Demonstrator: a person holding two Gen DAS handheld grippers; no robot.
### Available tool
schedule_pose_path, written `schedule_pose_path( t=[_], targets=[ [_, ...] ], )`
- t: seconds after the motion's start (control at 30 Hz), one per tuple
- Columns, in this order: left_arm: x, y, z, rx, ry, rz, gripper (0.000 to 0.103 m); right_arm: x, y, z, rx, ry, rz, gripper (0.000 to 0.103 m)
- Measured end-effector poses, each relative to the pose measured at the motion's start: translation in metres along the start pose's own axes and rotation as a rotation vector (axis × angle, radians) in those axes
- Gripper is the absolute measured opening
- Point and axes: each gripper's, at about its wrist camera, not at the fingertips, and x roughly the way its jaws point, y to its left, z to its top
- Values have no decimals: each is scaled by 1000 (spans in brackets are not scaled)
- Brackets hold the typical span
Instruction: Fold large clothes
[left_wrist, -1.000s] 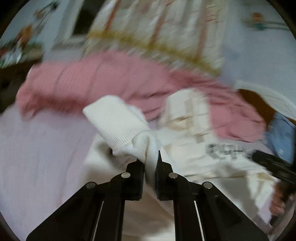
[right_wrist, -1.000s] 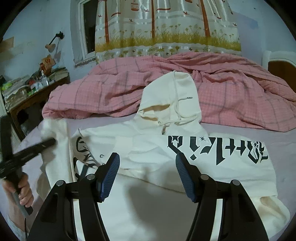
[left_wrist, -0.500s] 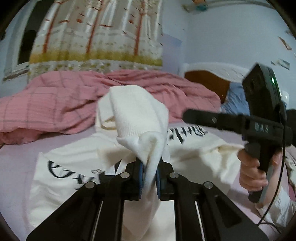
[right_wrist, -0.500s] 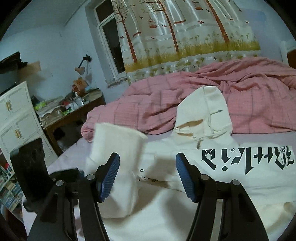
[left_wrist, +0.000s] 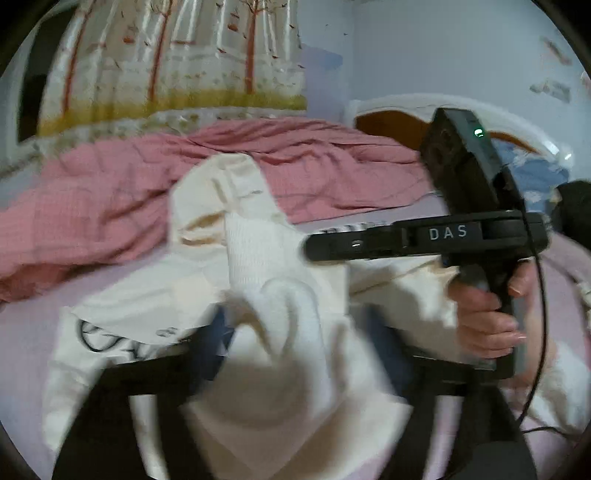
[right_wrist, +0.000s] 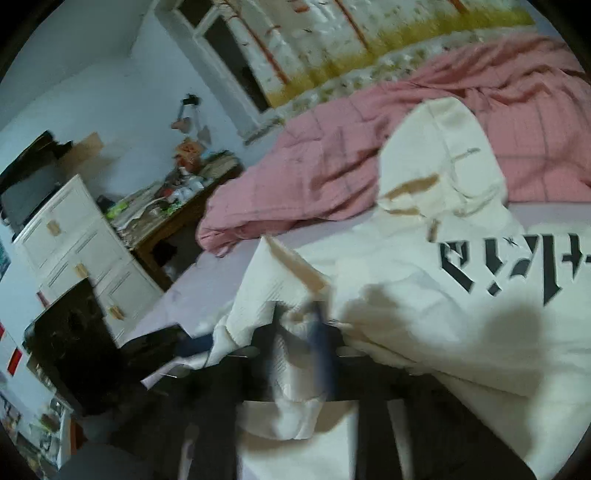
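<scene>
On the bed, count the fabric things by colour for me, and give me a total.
Cream: 1, the hoodie
Pink: 1, the checked quilt
Lilac: 1, the bedsheet
Blue: 1, a patterned pillow by the headboard
Total: 4
</scene>
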Motion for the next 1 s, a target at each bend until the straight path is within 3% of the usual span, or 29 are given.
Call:
schedule_pose_path(
  t=[0.03, 0.1, 0.2, 0.23, 0.3, 0.33, 0.4, 0.43, 0.5, 0.53, 0.57, 0.67, 0.73, 0.87, 0.9, 0.93, 0.97, 1.0],
  targets=[
    [-4, 1, 0, 7, -27, 39, 96, -2, 1, -1, -17, -25, -51, 10],
    [-12, 10, 4, -27, -59, 72, 97, -2, 4, 0, -58, -65, -287, 10],
    [-28, 34, 14, -146, -123, 149, 101, 0, -4, 4, -52, -52, -639, 9],
    [-33, 43, 16, -178, -137, 206, 101, -1, -8, 5, -62, -35, -758, 9],
    [-41, 57, 18, -197, -145, 358, 101, 1, -7, 8, -154, 56, -912, 9],
    [-42, 63, 17, -194, -137, 437, 102, 3, -6, 6, -224, 119, -948, 9],
    [-39, 84, 14, -219, -99, 550, 102, 4, -10, 0, -311, 255, -915, 10],
    [-36, 98, 11, -255, -62, 572, 102, 1, -15, 0, -304, 279, -882, 10],
    [-26, 126, 1, -339, 4, 581, 102, -10, -35, 7, -204, 243, -862, 29],
    [-20, 138, -6, -373, 40, 584, 102, -13, -41, 8, -162, 218, -856, 50],
    [-13, 147, -12, -391, 67, 590, 102, -19, -49, 11, -107, 176, -824, 58],
    [6, 169, -38, -431, 139, 627, 102, -28, -69, 9, 19, 106, -623, 59],
    [18, 182, -56, -487, 197, 610, 102, -25, -87, 7, 128, 109, -555, 62],
    [30, 194, -75, -583, 257, 510, 99, -1, -111, -7, 240, 191, -472, 57],
    [29, 193, -76, -582, 249, 505, 98, 7, -107, -12, 206, 231, -462, 49],
    [27, 191, -75, -576, 236, 514, 97, 11, -100, -12, 157, 255, -443, 21],
    [25, 188, -73, -566, 226, 536, 97, 10, -91, -12, 113, 248, -429, 12],
    [24, 187, -72, -554, 217, 554, 97, 6, -80, -9, 75, 196, -462, 11]
  ],
)
